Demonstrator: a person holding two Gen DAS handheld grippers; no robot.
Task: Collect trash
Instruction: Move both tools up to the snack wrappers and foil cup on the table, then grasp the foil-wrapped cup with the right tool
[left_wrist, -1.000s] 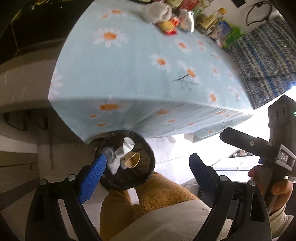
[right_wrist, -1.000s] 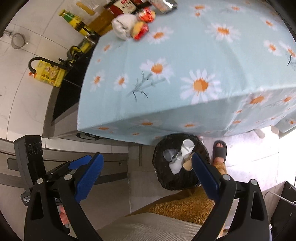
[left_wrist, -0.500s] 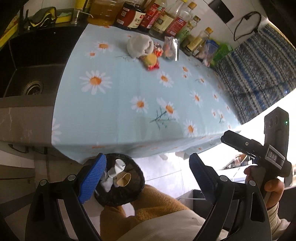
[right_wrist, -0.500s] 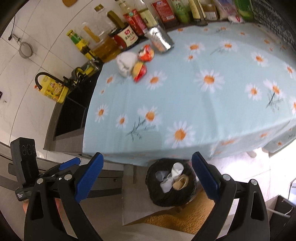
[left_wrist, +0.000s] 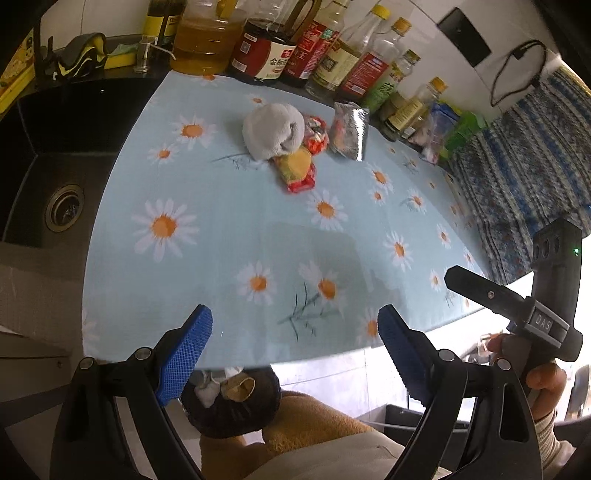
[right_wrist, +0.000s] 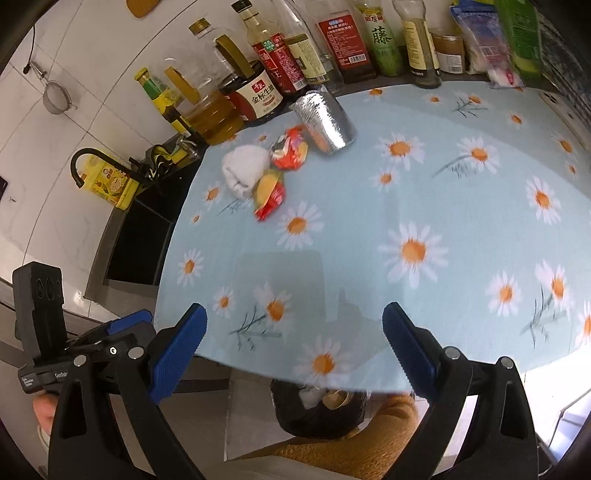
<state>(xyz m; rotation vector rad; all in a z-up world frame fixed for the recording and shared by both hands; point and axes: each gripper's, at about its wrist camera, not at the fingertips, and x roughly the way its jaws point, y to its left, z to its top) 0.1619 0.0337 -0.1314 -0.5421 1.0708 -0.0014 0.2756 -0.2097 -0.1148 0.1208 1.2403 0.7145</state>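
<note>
Two claws (left_wrist: 291, 350) (right_wrist: 293, 349) spread wide, empty | wrappers (left_wrist: 297, 168) beside rolled cloth (left_wrist: 273, 129) | bin (left_wrist: 231, 404) below

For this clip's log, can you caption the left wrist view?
Open left hand-held gripper hovers over the daisy tablecloth, facing the snack wrappers and rolled cloth.

White tiled wall (right_wrist: 55, 155) behind daisy-cloth table (left_wrist: 221, 240).

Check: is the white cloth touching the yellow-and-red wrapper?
Touching. In the left wrist view the white cloth sits against the yellow-and-red wrapper, overlapping its top edge with no tablecloth visible between them.
</note>
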